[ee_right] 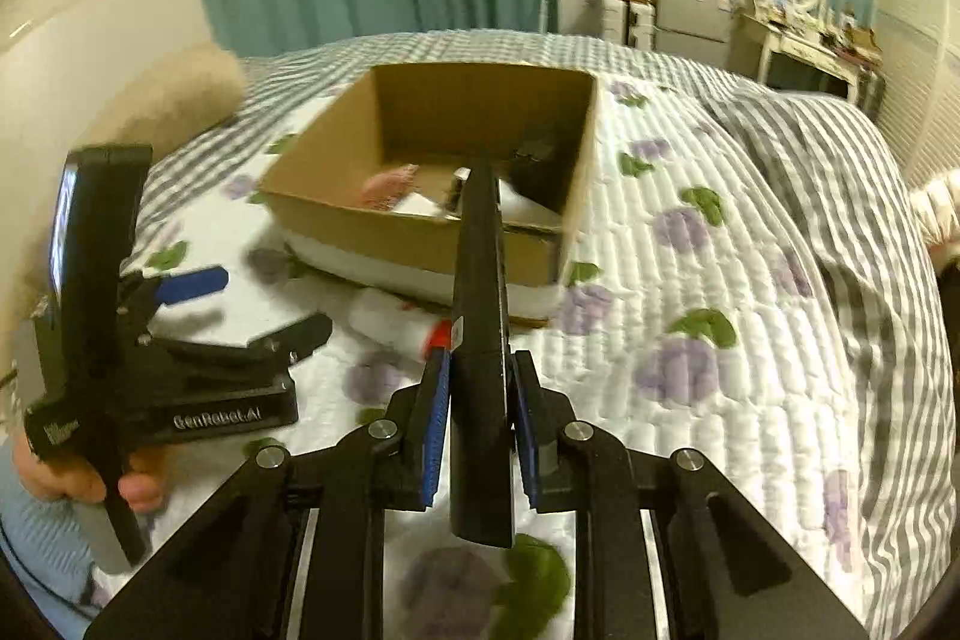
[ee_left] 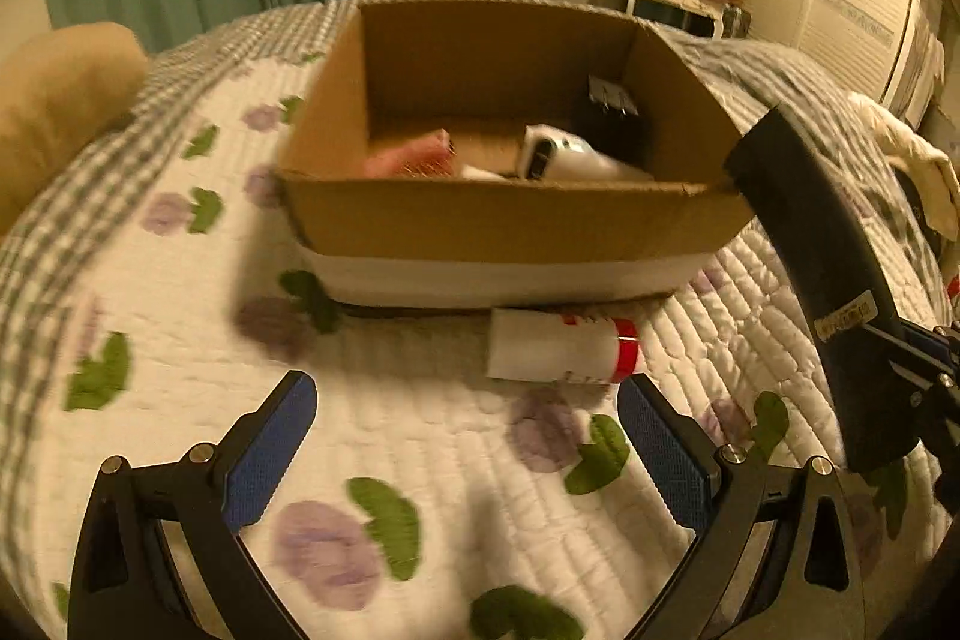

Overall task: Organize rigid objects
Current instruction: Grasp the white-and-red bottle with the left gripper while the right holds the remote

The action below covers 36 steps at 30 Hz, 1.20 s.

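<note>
A cardboard box [ee_left: 510, 220] [ee_right: 420, 235] sits on the quilted bed. Inside lie a pink item [ee_left: 411, 154], a white device [ee_left: 570, 154] and a black item with binder clips [ee_left: 612, 112]. A white bottle with a red cap [ee_left: 561, 349] [ee_right: 399, 319] lies on its side in front of the box. My left gripper [ee_left: 468, 436] is open and empty just short of the bottle; it also shows in the right wrist view [ee_right: 240, 304]. My right gripper [ee_right: 480, 400] is shut on a long flat black object [ee_right: 480, 340] [ee_left: 822, 280] that points toward the box's near right corner.
A tan pillow [ee_left: 60, 100] lies at the far left of the bed. A grey striped blanket [ee_right: 840, 220] covers the bed's right side. Green curtains, a wall TV, a fridge and a dressing table with a mirror stand beyond the bed.
</note>
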Available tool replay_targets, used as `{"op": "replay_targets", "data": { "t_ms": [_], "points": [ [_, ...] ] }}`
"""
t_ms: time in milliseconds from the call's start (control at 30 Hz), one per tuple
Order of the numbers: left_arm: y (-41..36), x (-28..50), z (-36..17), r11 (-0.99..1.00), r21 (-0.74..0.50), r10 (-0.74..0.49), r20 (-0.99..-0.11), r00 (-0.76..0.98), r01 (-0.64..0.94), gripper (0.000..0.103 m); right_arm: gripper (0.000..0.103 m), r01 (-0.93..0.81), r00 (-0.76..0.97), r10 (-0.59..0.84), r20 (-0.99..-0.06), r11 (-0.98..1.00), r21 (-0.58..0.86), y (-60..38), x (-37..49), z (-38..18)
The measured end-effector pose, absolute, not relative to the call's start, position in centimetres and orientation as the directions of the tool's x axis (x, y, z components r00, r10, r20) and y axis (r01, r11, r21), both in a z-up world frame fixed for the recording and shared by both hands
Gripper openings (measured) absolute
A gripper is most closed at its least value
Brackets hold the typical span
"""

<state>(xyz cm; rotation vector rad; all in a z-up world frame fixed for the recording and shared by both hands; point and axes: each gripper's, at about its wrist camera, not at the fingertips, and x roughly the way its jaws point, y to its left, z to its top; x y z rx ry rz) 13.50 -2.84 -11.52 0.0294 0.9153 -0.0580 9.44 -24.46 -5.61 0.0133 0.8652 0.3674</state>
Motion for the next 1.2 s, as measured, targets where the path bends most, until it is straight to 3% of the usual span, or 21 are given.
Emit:
{"op": "replay_targets", "data": {
  "t_ms": [567, 1000, 1133, 1200],
  "points": [
    [-5.7, 16.5, -14.8, 0.993, 0.033, -0.034, -0.828, 0.560, 0.110, 0.102, 0.020, -0.266, 0.493, 0.331, -0.805, 0.938, 0.223, -23.5, 14.9, -8.6],
    [-7.3, 17.3, -15.0, 0.987, 0.079, -0.017, -0.820, 0.572, 0.142, 0.101, 0.018, -0.226, 0.534, 0.330, -0.778, 0.943, 0.245, -24.6, 15.5, -8.1],
    [-8.0, 17.7, -15.7, 0.983, 0.053, -0.050, -0.841, 0.539, 0.173, 0.078, 0.018, -0.224, 0.535, 0.335, -0.775, 0.941, 0.252, -24.7, 15.4, -8.2],
    [-8.2, 17.3, -15.7, 0.982, 0.071, -0.037, -0.837, 0.546, 0.175, 0.078, 0.018, -0.226, 0.539, 0.334, -0.773, 0.942, 0.249, -24.7, 15.3, -8.2]
  ]
}}
